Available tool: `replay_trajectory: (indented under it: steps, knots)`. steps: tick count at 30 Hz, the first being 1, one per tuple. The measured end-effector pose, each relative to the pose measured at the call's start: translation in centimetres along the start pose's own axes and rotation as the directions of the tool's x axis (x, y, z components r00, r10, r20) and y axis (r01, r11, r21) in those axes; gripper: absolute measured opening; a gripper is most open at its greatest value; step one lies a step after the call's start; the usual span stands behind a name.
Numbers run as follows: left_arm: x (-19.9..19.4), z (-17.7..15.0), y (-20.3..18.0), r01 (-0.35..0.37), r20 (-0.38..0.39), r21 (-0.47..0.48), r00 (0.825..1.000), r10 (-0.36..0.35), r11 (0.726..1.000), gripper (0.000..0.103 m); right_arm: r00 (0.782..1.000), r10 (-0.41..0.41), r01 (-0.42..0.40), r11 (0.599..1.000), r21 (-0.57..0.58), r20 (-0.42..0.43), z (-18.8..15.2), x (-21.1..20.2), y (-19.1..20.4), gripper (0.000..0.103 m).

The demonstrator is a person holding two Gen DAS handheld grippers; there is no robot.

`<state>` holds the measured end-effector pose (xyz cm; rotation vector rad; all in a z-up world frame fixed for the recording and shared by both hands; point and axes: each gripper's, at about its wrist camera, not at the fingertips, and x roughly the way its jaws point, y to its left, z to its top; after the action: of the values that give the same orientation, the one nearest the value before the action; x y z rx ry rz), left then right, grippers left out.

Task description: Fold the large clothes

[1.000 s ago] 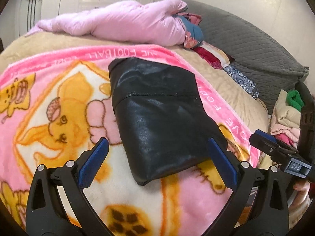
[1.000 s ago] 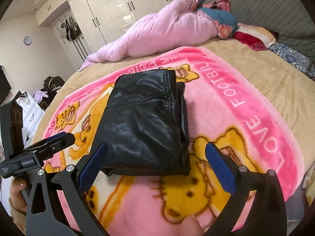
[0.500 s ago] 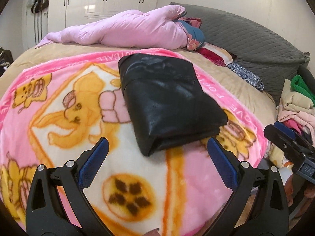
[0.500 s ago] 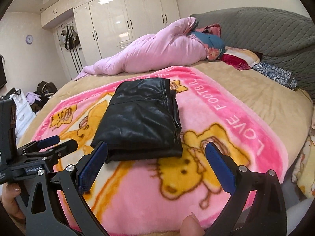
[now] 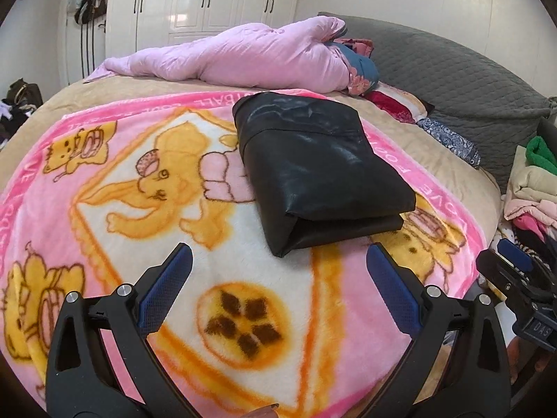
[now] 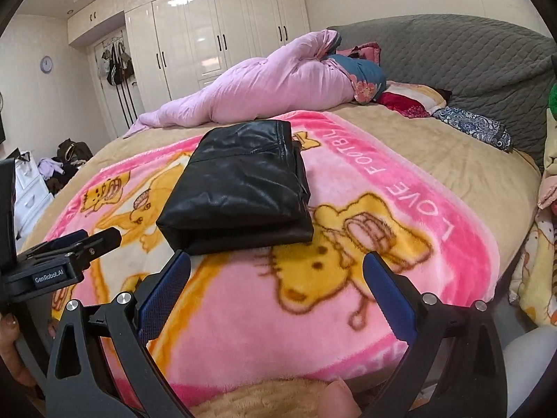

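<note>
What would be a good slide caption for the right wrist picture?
Open right gripper hovers before a folded black leather garment lying on a pink cartoon blanket.

The bed [image 6: 435,146] is covered by a tan sheet. A pink cartoon-print fleece blanket [image 5: 209,278] lies spread across its near part. A folded black leather garment [image 5: 313,170] rests flat on the blanket, toward the far edge. Beyond the blanket, a rolled pink quilt [image 6: 264,87] lies across the sheet, its end touching a blue floral pillow [image 6: 365,76]. A red patterned pillow [image 6: 410,99] and a blue-patterned cloth [image 6: 473,127] lie beside the grey quilted headboard [image 6: 470,55].
</note>
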<state>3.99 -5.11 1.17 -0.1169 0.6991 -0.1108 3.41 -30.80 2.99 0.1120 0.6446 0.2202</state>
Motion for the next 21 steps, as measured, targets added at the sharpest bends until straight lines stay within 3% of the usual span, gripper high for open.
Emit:
replay_trajectory:
  steps: [21]
  knots:
    - [0.17, -0.72, -0.28, -0.033, -0.023, 0.012, 0.999, 0.034, 0.999, 0.094, 1.0, -0.015, 0.015, 1.0, -0.011, -0.009, -0.53, -0.28, 0.25, 0.099]
